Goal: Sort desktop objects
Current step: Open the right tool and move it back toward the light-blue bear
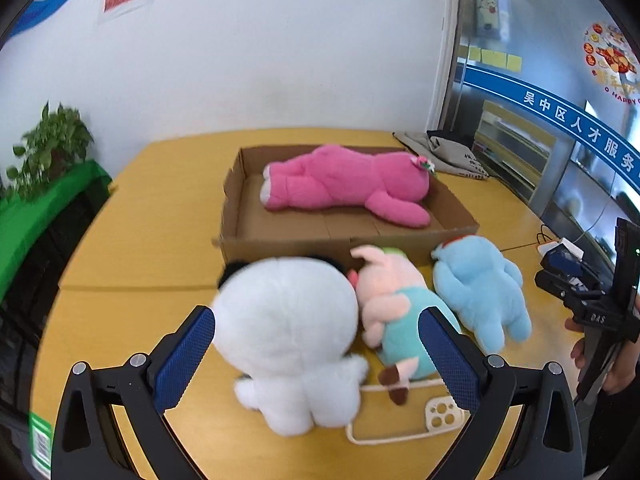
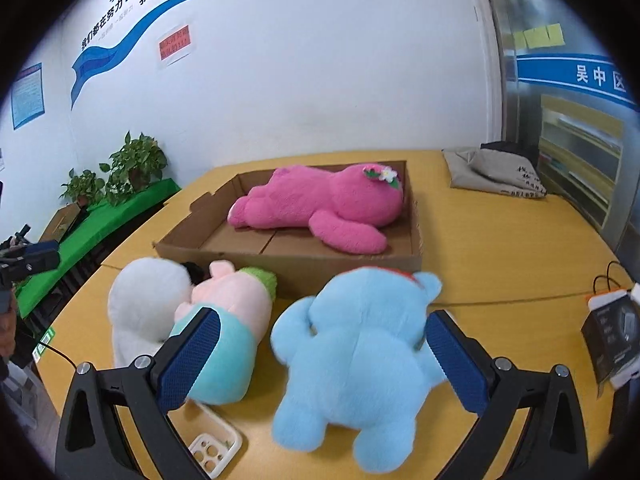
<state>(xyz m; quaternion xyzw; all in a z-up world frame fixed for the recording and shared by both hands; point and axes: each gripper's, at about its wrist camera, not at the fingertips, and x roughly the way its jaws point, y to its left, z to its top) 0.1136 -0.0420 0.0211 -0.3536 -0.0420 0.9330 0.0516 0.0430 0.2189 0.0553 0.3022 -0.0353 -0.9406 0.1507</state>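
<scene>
A pink plush bear [image 1: 348, 182] [image 2: 320, 206] lies in an open cardboard box [image 1: 236, 200] [image 2: 192, 236] on the yellow table. In front of the box lie a white plush [image 1: 288, 332] [image 2: 140, 312], a pink pig plush in teal clothes [image 1: 396, 300] [image 2: 228, 320] and a light blue plush [image 1: 480, 296] [image 2: 360, 360]. My left gripper [image 1: 318, 356] is open, its fingers on either side of the white plush. My right gripper [image 2: 324, 360] is open around the blue plush.
A white phone case [image 1: 404, 420] [image 2: 214, 444] lies on the table [image 1: 160, 208] near the front. A grey bag [image 1: 444, 152] [image 2: 496, 174] sits at the back right. A dark box [image 2: 612, 336] and cables are at the right. Potted plants [image 2: 120, 172] stand on a green shelf left.
</scene>
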